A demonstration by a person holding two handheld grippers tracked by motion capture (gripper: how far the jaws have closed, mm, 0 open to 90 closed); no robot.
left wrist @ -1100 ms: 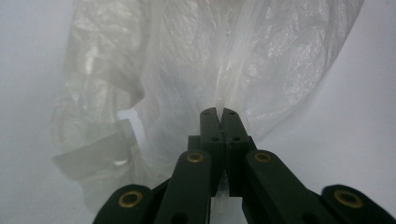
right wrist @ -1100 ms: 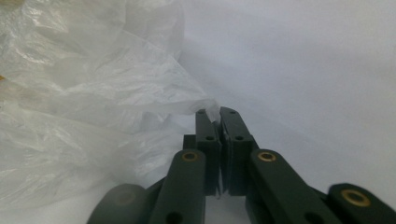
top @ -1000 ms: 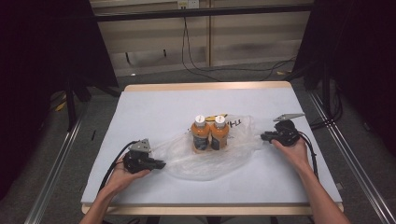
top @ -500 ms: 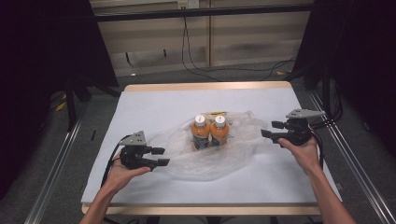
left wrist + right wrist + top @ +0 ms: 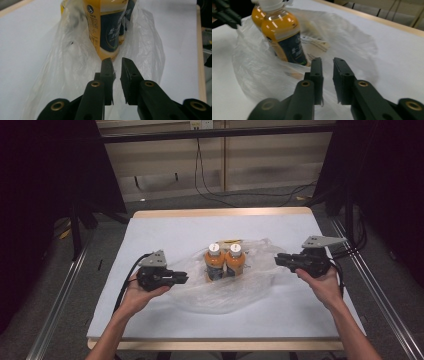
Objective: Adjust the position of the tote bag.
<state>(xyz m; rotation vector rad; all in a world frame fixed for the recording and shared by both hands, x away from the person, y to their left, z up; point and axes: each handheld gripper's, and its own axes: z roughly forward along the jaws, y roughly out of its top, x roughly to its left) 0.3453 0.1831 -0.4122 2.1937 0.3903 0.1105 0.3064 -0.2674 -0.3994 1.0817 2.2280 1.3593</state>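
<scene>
I read the job as bagging the 2 orange bottles point(image 5: 224, 262), and most of it looks done: both stand upright, touching, inside the clear plastic bag point(image 5: 235, 292), which lies spread out on the white table point(image 5: 165, 230). What seems left is gathering the bag's loose edges around them and lifting or closing it.

The left gripper point(image 5: 184, 278) points in at the bag from 1 side and the right gripper point(image 5: 277, 260) from the other, with the bottles between the 2. Both sets of jaws have just been closing and now stand nearly together, with only a slim slit between the pads. Whether any film is caught in either slit, I cannot tell.

In the left gripper view the bottles point(image 5: 107, 25) stand straight ahead of the left gripper point(image 5: 117, 60), just past its tips, with crumpled bag point(image 5: 72, 62) beneath and to both sides of the jaws. In the right gripper view the bottles point(image 5: 283, 37) sit ahead and off to the left of the right gripper point(image 5: 327, 59), and the bag point(image 5: 352, 42) billows beyond and under the tips.
</scene>
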